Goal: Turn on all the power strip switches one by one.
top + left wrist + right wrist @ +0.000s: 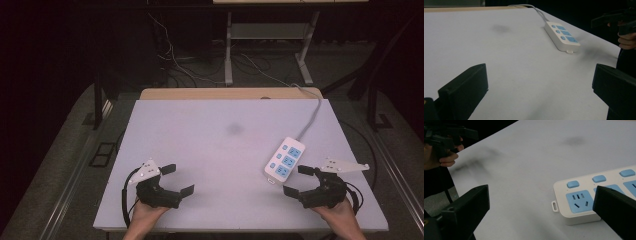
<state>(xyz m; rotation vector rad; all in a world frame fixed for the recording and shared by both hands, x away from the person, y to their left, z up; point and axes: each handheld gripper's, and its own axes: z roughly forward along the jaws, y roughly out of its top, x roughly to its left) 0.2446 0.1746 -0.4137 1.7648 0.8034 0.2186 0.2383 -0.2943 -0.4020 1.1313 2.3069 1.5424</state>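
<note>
Left gripper [178,179] low over the table [210,130], near edge, jaws wide apart, empty. Right gripper [298,180] likewise spread, empty, just beside the power strip [285,159] lying right of centre.

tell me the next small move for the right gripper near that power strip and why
Probably ease the right gripper forward and a little left, so its open jaws straddle the near end of the power strip. The strip lies flat and untouched just ahead of it, its grey cable trailing off the far edge. The left gripper sits open and farther away.
</note>
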